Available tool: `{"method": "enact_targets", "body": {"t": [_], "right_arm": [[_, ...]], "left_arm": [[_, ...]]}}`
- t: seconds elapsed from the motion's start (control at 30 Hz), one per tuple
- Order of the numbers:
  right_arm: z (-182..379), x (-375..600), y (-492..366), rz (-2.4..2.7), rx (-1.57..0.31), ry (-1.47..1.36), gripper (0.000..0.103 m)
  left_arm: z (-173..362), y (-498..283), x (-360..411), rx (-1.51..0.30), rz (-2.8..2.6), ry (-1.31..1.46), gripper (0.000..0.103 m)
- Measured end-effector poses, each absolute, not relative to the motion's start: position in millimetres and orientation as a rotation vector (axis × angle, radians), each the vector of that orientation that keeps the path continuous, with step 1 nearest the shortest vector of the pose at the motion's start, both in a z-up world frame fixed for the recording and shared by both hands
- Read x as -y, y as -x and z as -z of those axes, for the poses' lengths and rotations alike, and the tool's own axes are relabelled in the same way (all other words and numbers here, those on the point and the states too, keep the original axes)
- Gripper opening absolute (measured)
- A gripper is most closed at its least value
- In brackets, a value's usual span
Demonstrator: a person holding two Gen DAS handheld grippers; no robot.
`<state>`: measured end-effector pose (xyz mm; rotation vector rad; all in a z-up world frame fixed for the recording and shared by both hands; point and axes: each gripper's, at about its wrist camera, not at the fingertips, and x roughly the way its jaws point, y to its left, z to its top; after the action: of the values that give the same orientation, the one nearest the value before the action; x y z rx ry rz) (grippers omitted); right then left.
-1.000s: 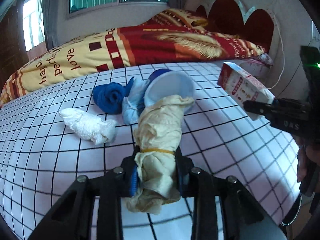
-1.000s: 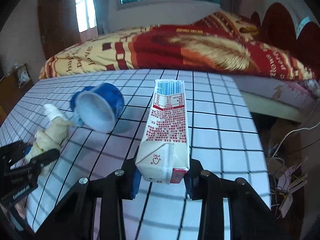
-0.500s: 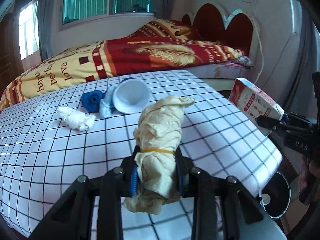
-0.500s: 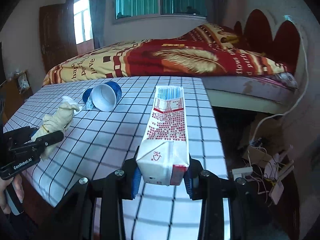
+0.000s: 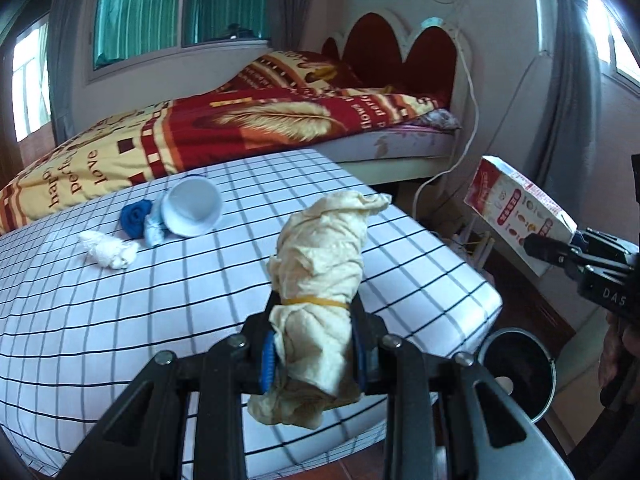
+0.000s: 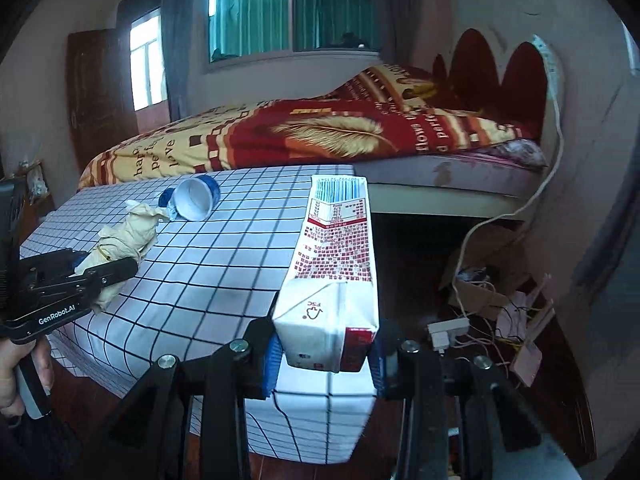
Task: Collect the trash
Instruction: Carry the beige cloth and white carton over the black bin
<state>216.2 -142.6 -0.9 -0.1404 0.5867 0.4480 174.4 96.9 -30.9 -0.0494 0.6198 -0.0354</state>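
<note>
My left gripper (image 5: 314, 356) is shut on a beige cloth bundle (image 5: 320, 276) tied with a rubber band, held above the table's near right corner; the bundle also shows in the right wrist view (image 6: 124, 240). My right gripper (image 6: 324, 356) is shut on a red-and-white milk carton (image 6: 336, 272), held in the air past the table's right edge; the carton also shows in the left wrist view (image 5: 516, 220). A black round bin (image 5: 516, 372) stands on the floor below the table corner. A blue-and-white cup (image 5: 192, 208), a blue cloth roll (image 5: 134, 220) and a white crumpled tissue (image 5: 108, 250) lie on the table.
The table has a white checked cloth (image 5: 120, 320). A bed with a red and yellow quilt (image 5: 240, 128) stands behind it. A white cable (image 6: 500, 216), a cardboard box (image 6: 492, 268) and a power strip (image 6: 448, 330) lie on the floor at the right.
Both grippers have pulled back and up from the table with their loads. The table looks farther away and the floor bin has come into the left wrist view.
</note>
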Motion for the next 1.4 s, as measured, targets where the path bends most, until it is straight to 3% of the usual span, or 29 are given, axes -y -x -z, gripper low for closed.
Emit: {"method": "enact_targets", "body": {"t": [1.4], "right_arm": [[46.4, 334.8, -159.7, -0.133, -0.638, 0.058, 0.038]], "left_arm": [[54.7, -194.2, 92.1, -0.658, 0.404, -0.088, 0.031]]}}
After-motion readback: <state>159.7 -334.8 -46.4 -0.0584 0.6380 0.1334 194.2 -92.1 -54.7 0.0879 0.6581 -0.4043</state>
